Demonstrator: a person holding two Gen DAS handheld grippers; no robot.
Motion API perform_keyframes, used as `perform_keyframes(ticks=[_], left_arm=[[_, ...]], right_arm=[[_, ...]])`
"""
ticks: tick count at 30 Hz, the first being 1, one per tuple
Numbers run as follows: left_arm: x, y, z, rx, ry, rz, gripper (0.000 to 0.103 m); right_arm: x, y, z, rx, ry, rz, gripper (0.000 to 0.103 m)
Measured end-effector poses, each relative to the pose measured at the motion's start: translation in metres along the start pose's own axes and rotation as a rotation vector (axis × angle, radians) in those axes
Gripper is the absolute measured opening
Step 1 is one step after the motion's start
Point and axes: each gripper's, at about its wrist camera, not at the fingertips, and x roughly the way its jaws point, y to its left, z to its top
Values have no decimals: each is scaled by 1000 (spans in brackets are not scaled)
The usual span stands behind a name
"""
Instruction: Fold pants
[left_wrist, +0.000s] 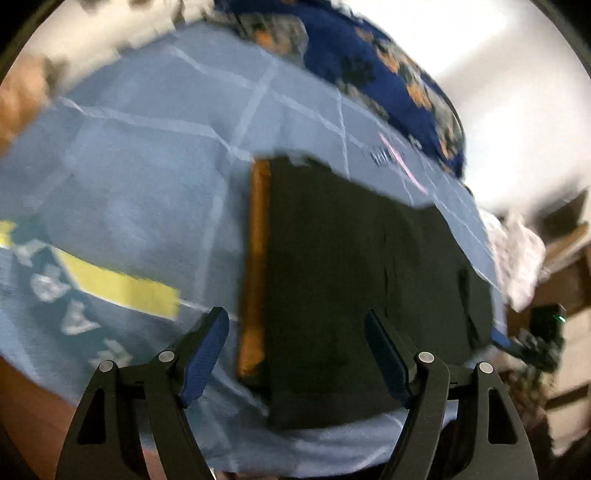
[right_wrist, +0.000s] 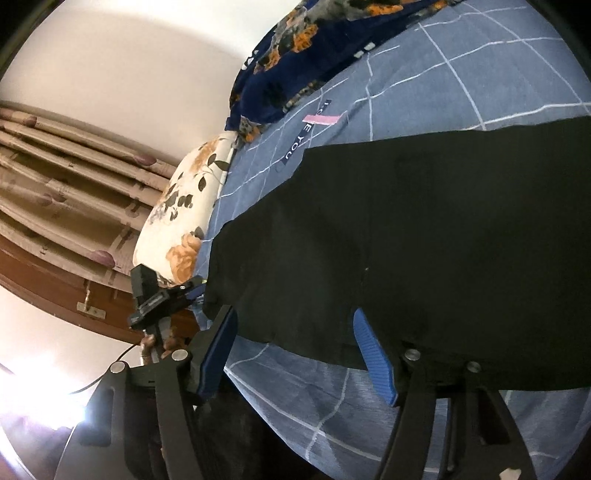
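- The left gripper (left_wrist: 295, 354) has its blue-padded fingers spread wide and holds nothing; it hovers above the waist end of the pants (left_wrist: 354, 280).
- The right gripper (right_wrist: 291, 350) is likewise wide open and empty, its fingers bracketing the near edge of the pants (right_wrist: 424, 240) from just in front; whether a pad touches the cloth cannot be told.
- The black pants lie flat on a blue bedsheet (left_wrist: 147, 173) with a white grid pattern; an orange-brown waistband strip (left_wrist: 255, 266) shows along their left edge in the left wrist view.
- A yellow patch (left_wrist: 122, 288) is printed on the sheet to the left.
- Beyond the pants lie a dark blue floral blanket (right_wrist: 295, 62) and a white floral pillow (right_wrist: 181, 218).
- Past the bed are beige curtains (right_wrist: 62, 177) and a pale wall (right_wrist: 129, 55).
- The left wrist view is motion-blurred.
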Motion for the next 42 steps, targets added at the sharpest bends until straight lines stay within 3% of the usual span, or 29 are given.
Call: perform_keyframes(ticks=[2, 4, 7, 9, 10, 12, 17, 22, 25, 27, 28, 29, 31, 36, 42], left_arm=[[-2, -6, -5, 60, 22, -6, 75], [-5, -1, -3, 53, 55, -49, 75], [-19, 19, 5, -42, 51, -203, 75], [-43, 28, 6, -78, -13, -348, 75], [-47, 27, 7, -81, -32, -379, 75], [-55, 31, 7, -76, -58, -341, 75], [-41, 46, -5, -67, 35, -196, 75], [-38, 41, -8, -44, 67, -258, 75], [-33, 30, 1, -55, 48, -389, 75], [-32, 27, -1, -21, 40, -322, 74], [-25, 28, -3, -18, 59, -282, 67], [-15, 26, -7, -21, 73, -251, 53], [-19, 28, -11, -15, 39, -201, 36], [-29, 18, -20, 10, -27, -81, 32], [-21, -37, -6, 24, -98, -56, 30]], right_arm=[[0, 0, 0, 3, -5, -4, 72], [0, -2, 0, 18, -7, -1, 75], [2, -7, 1, 53, -8, 14, 76], [4, -7, 0, 61, -5, 17, 76], [6, -7, 0, 60, -2, 15, 77], [8, -6, -1, 56, 2, 12, 78], [16, -8, 0, 72, 14, 15, 79], [20, -6, -2, 74, 24, 15, 81], [20, -6, -2, 75, 24, 17, 83], [20, -5, -3, 74, 23, 16, 84], [20, -5, -3, 75, 23, 16, 84], [20, -5, -3, 77, 23, 17, 84], [21, -6, -3, 80, 23, 17, 84], [22, -6, -3, 85, 25, 17, 85], [25, -7, -2, 85, 22, 21, 85]])
